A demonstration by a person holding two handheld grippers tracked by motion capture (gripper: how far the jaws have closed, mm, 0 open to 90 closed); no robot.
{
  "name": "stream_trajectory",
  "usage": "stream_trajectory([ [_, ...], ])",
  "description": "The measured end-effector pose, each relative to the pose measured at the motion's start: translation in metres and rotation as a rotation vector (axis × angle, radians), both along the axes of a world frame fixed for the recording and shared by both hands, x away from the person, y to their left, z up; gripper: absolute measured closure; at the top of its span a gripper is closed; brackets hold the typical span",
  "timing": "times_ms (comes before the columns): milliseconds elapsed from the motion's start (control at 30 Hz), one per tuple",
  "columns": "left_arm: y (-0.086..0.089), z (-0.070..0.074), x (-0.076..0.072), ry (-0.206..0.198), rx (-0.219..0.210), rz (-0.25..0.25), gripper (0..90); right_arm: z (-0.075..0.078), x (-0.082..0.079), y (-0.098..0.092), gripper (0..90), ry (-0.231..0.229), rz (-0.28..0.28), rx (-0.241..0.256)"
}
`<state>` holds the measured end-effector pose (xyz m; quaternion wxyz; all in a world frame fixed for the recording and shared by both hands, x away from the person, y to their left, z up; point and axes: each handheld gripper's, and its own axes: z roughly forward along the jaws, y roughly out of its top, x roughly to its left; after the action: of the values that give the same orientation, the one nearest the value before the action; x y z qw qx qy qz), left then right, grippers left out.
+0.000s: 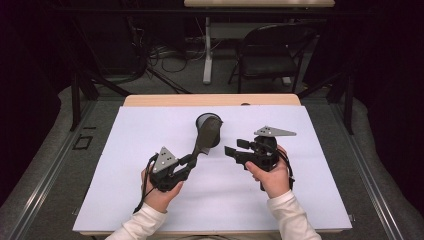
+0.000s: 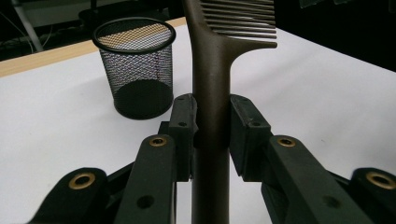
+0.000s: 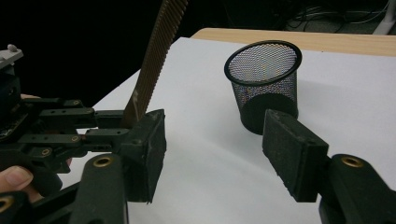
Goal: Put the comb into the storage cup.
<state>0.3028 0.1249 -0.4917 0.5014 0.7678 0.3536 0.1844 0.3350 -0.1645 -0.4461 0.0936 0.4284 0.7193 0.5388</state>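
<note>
A brown comb (image 1: 205,136) rises at a slant from my left gripper (image 1: 189,160), its toothed head in front of a black mesh cup (image 1: 212,119). In the left gripper view the jaws of my left gripper (image 2: 212,122) are shut on the handle of the comb (image 2: 211,70), with the mesh cup (image 2: 135,70) upright behind and to the left. My right gripper (image 1: 231,150) hovers open just right of the comb. In the right gripper view, nothing sits between the pads of that gripper (image 3: 219,149); the cup (image 3: 264,84) stands beyond, and the comb (image 3: 156,60) slants up at left.
A white sheet (image 1: 150,200) covers the wooden table (image 1: 150,100). Behind the table are a folding chair (image 1: 270,55), a desk leg (image 1: 207,50) and cables on the floor. Dark frame legs (image 1: 75,95) stand at both sides.
</note>
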Motion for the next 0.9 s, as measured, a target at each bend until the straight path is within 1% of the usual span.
stream_trajectory([
  [167,-0.0019,-0.0014,-0.0009,-0.001,0.001,-0.007,72.1,-0.0021,-0.0001,0.0005,41.8,0.004,0.001,0.015],
  [233,-0.0022,-0.0017,-0.001,-0.002,0.002,-0.008,72.1,-0.0031,0.0003,0.0008,41.8,0.003,0.002,0.014],
  [367,-0.0031,-0.0028,-0.0016,-0.004,0.004,-0.011,72.1,-0.0049,0.0002,0.001,43.0,-0.009,-0.003,0.041],
  [500,-0.0043,-0.0035,-0.0024,-0.005,0.004,-0.012,72.1,-0.0057,0.0005,0.0011,43.2,-0.008,-0.006,0.029],
  [533,-0.0042,-0.0037,-0.0024,-0.005,0.008,-0.013,72.1,-0.0059,0.0005,0.0011,43.3,-0.005,-0.006,0.026],
  [667,-0.0057,-0.0047,-0.003,-0.005,0.009,-0.014,72.1,-0.0074,0.0007,0.0013,44.9,0.011,0.004,0.043],
  [733,-0.0063,-0.0053,-0.0033,-0.006,0.01,-0.017,72.1,-0.0081,0.0006,0.0016,46.1,0.015,0.005,0.059],
  [767,-0.0066,-0.0055,-0.0035,-0.006,0.01,-0.017,72.1,-0.0083,0.0005,0.0016,47.1,0.026,0.006,0.066],
  [900,-0.0079,-0.0064,-0.0041,-0.005,0.011,-0.018,72.1,-0.0096,0.0008,0.0013,49.8,0.031,0.01,0.081],
])
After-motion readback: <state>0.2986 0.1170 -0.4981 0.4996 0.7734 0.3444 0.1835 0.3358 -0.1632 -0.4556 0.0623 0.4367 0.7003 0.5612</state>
